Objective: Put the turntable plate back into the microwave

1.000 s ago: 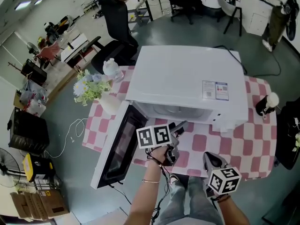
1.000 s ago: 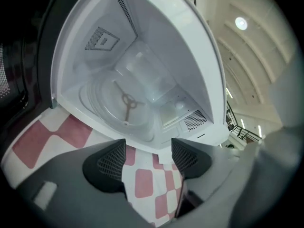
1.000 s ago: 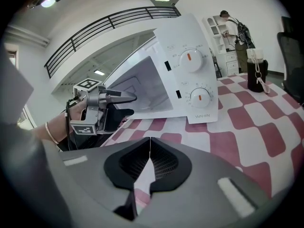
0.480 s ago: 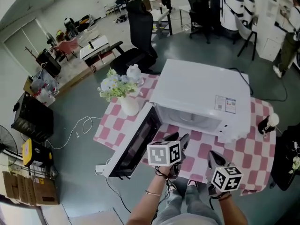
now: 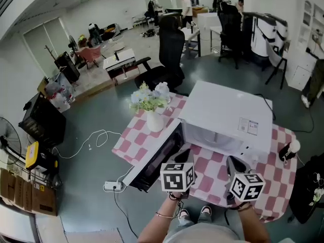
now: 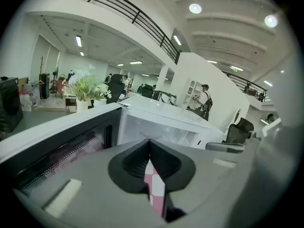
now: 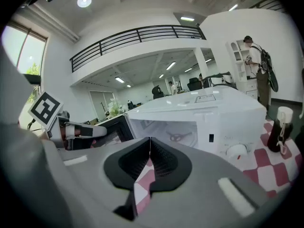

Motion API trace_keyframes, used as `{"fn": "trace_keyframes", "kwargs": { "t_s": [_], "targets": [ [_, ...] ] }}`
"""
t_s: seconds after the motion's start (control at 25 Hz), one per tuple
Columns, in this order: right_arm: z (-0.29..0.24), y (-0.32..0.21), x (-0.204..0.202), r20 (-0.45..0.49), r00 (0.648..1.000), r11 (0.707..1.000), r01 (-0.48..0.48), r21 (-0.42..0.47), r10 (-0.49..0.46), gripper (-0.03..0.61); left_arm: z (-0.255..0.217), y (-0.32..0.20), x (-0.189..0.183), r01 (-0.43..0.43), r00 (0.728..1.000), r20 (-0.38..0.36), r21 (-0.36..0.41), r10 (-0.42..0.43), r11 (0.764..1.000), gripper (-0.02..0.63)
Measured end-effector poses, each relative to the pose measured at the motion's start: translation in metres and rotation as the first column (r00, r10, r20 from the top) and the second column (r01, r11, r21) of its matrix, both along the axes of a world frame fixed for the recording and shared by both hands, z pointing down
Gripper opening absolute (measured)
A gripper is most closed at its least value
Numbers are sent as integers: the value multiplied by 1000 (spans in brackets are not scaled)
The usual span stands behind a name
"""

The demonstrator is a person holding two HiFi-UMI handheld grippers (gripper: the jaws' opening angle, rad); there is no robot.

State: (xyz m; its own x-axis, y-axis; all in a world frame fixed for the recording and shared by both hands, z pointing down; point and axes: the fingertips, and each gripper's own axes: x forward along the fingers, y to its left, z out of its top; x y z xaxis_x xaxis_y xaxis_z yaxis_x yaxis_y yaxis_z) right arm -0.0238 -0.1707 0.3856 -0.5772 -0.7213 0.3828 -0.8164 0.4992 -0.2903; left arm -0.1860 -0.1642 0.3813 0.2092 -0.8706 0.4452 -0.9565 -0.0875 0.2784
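Observation:
The white microwave [image 5: 225, 113] stands on the checked table with its door [image 5: 154, 158] swung open to the left. In the right gripper view a three-armed hub [image 7: 176, 137] shows in the lit cavity; whether a glass plate lies over it I cannot tell. My left gripper [image 5: 183, 155] hangs in front of the open door. Its jaws have just been closing and now meet with nothing between them [image 6: 149, 142]. My right gripper [image 5: 233, 162] is beside it, before the control panel, shut and empty [image 7: 150, 139]. Both are clear of the microwave.
A white vase of flowers [image 5: 152, 108] stands at the table's far left corner. A small black and white bottle [image 5: 288, 151] sits at the right edge. A power strip [image 5: 112, 186] and cable lie on the floor on the left. An office chair [image 5: 169, 59] stands behind.
Both grippers have risen and drawn back from the microwave mouth. The left jaws, open before, are now shut. The head view has lifted and shows more of the room.

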Motion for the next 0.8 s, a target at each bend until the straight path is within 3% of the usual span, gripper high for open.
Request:
{"fn": "trace_keyframes", "kwargs": {
  "t_s": [0.28, 0.8],
  "targets": [
    [-20, -8, 1, -26, 999, 997, -46, 60, 47, 12, -6, 12, -9, 32, 998, 57, 56, -35, 998, -3],
    [-32, -7, 11, -62, 994, 989, -85, 122, 94, 9, -8, 11, -10, 36, 998, 52, 68, -39, 997, -2]
  ]
}}
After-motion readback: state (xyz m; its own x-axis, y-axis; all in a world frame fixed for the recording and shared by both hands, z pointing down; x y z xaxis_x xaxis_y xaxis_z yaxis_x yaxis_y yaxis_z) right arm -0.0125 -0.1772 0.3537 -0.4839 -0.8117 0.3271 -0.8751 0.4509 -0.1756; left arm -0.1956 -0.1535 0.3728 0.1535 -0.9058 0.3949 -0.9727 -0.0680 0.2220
